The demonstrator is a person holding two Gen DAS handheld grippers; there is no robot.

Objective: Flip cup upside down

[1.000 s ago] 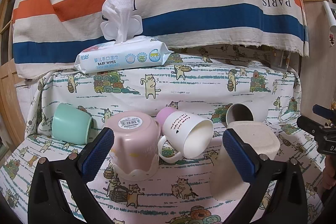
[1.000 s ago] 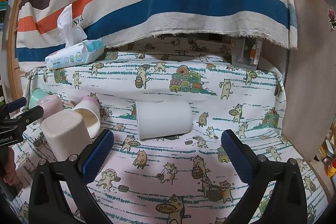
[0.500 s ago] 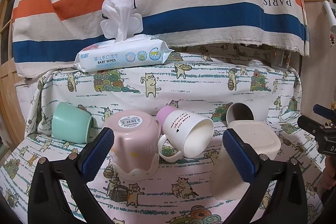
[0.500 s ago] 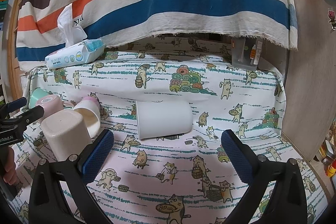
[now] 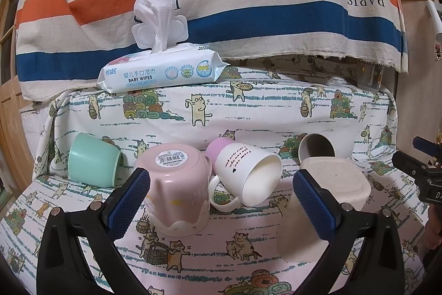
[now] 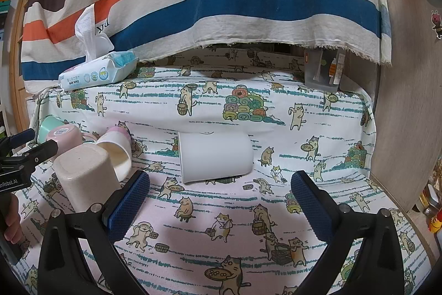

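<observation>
My left gripper (image 5: 221,198) is open and empty, just in front of a white printed mug (image 5: 246,173) lying on its side with its mouth toward me. A pink cup (image 5: 176,184) stands upside down at its left and a beige cup (image 5: 326,201) upside down at its right. A mint cup (image 5: 92,163) lies on its side at far left. My right gripper (image 6: 221,201) is open and empty, in front of a plain white cup (image 6: 215,156) lying on its side with its mouth to the left. That cup also shows in the left wrist view (image 5: 316,148).
A pack of baby wipes (image 5: 160,71) sits on the raised ledge behind the cups. A striped cloth (image 6: 221,4) hangs behind. A wooden panel (image 6: 408,101) bounds the right side. The cat-print tablecloth (image 6: 221,226) covers the surface.
</observation>
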